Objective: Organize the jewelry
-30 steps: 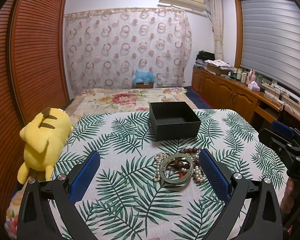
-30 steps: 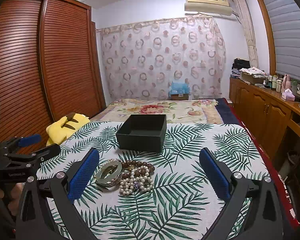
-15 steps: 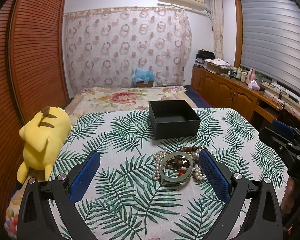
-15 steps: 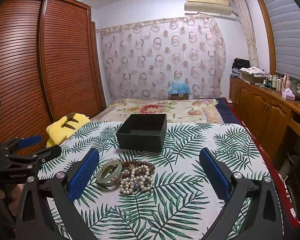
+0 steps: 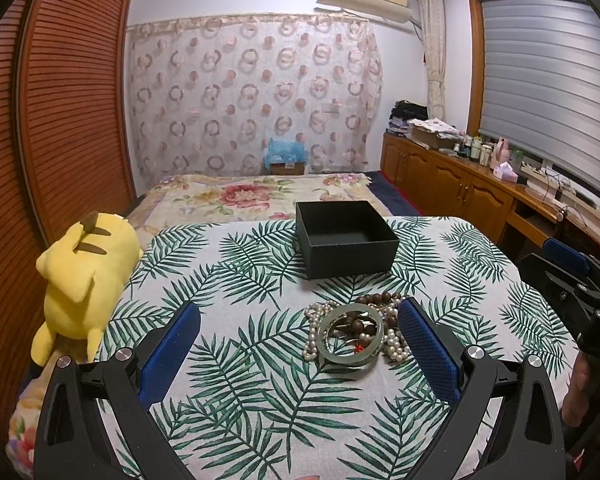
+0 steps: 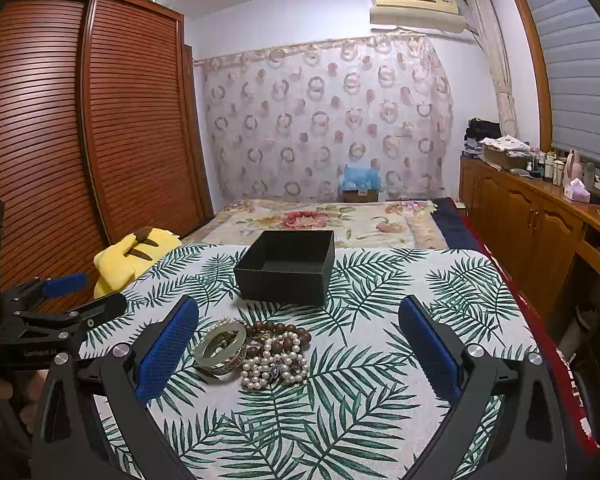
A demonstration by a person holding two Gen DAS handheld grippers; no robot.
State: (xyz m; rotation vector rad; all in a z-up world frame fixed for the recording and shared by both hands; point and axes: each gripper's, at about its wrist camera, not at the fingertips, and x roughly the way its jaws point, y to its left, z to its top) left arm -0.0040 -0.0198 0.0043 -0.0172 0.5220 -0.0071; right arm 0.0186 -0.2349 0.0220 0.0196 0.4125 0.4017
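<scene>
Both tools are spread wide and hold nothing: the left tool (image 5: 298, 346) and right tool (image 6: 298, 346) hover over the jewelry heap on the tabletop (image 5: 236, 364), just before the empty box (image 5: 346, 238). I would pick the bangle (image 5: 350, 336) first, since it lies on top; pinch only its rim so the pearls (image 6: 274, 364) don't drag along.

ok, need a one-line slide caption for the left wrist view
Open left tool hovers over a jade bangle piled with pearl and wooden beads, empty black box behind on the leaf-print cloth.

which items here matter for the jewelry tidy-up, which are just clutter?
Job:
black box, open, nothing visible inside
jade bangle
pearl strand
wooden bead bracelet
left gripper and right gripper, jaws open

Clutter:
yellow plush toy
leaf-print tablecloth
</scene>
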